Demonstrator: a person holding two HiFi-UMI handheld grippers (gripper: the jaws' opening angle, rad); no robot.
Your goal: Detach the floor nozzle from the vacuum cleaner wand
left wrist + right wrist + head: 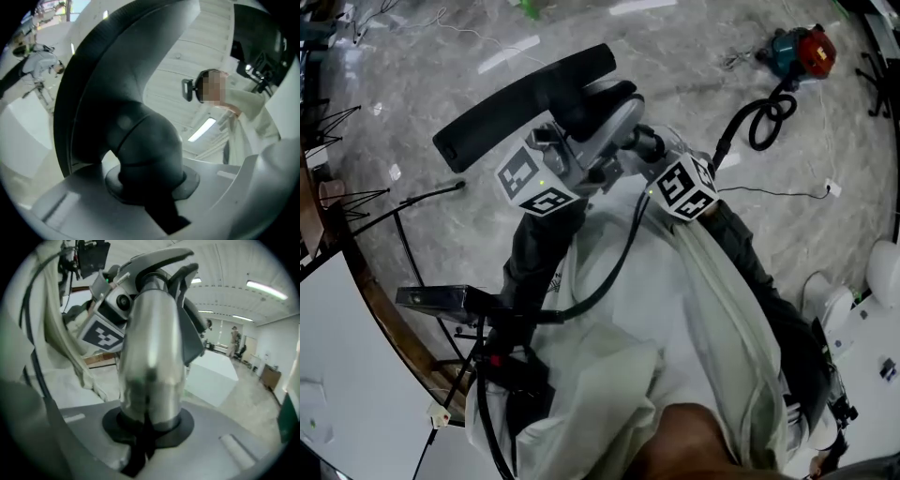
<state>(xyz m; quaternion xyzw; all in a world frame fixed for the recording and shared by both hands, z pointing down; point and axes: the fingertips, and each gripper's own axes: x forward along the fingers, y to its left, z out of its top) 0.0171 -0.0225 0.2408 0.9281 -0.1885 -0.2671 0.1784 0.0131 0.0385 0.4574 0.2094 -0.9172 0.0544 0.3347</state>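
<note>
Head view: we hold the floor nozzle (520,98) raised, at 11 o'clock from frame centre. The left gripper (150,190) has its jaws clenched on the nozzle's black elbow (145,145). The right gripper (146,427) has its jaws clenched on the silver wand (150,348), just beside the left. We cannot tell whether the joint has parted. The vacuum cleaner (802,52) lies on the floor (675,47) at 2 o'clock.

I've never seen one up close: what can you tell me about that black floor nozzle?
The floor nozzle is a long, flat bar of matte black plastic with rounded ends, held above the grey floor. A dark curved neck rises from its middle; the left gripper is shut on that neck. It seems still joined to the silver wand, held by the right gripper.
</note>
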